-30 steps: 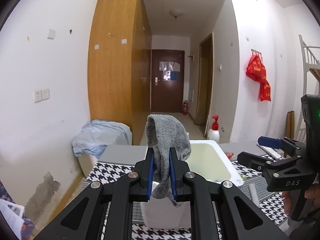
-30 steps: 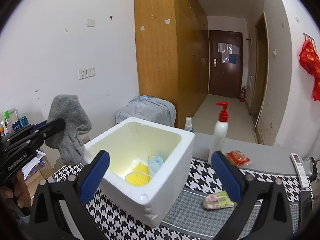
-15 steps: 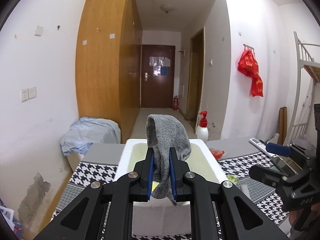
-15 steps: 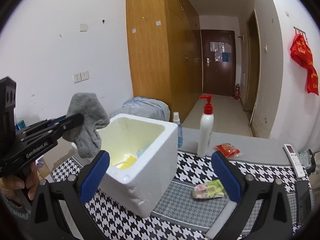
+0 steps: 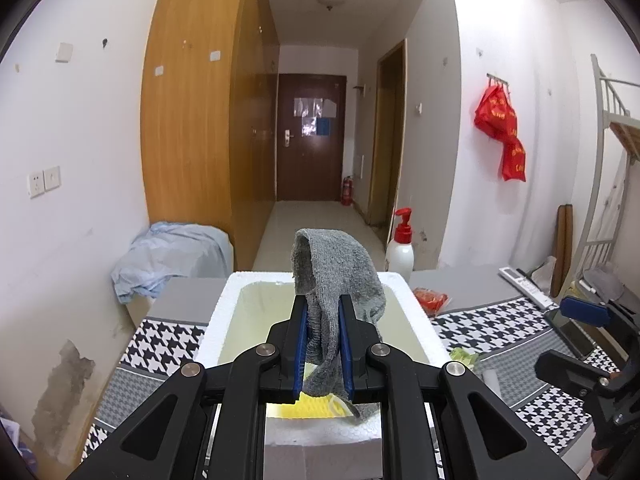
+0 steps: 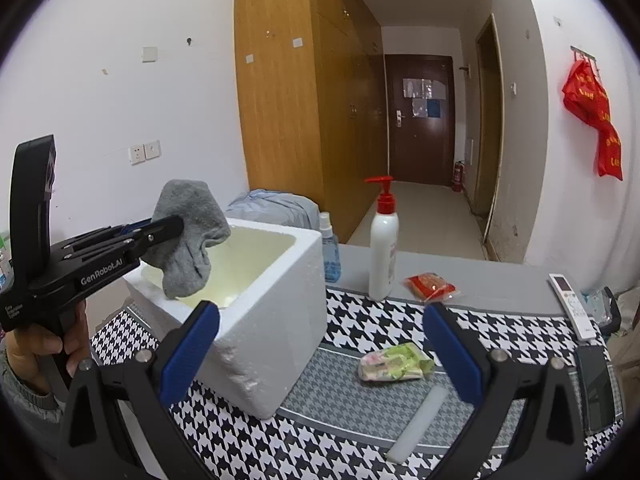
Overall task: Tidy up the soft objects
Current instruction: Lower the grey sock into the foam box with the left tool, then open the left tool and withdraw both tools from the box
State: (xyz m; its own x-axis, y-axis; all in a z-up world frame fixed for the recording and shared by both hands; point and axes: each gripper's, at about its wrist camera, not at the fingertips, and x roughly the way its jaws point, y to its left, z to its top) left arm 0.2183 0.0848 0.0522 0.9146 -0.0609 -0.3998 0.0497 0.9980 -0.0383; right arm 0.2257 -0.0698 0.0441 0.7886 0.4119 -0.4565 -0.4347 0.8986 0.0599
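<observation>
Fingers [image 5: 345, 344] of the left gripper [image 5: 322, 344] are being held closed on a grey sock [image 5: 336, 276], which is being pinched at its middle so that one end is flopping up over the tips and the other end is hanging below. The sock is being carried above the open top of a white foam box [image 6: 276, 320], its lower end dangling near the closer rim; this placement is judged to be a set-up for dropping it inside. A yellow textured item [image 5: 310, 407] is lying on the box floor, only partly visible.

The right gripper [image 6: 320, 344] is being held spread wide and empty, hovering over the houndstooth-covered table [image 6: 380, 320], probably kept free for the next item. Seen from the right wrist view, a green-and-pink soft packet [image 6: 394, 366] is lying at about 1 o'clock from the gripper's centre, near the right side of the box. A red packet [image 6: 430, 285] is resting farther off, at about 2 o'clock from the box, just beside a white pump bottle [image 6: 383, 256] with a red head. A small spray bottle [image 6: 329, 250] is standing behind the box. A white remote control [image 6: 570, 306] is lying at the table's right edge.
</observation>
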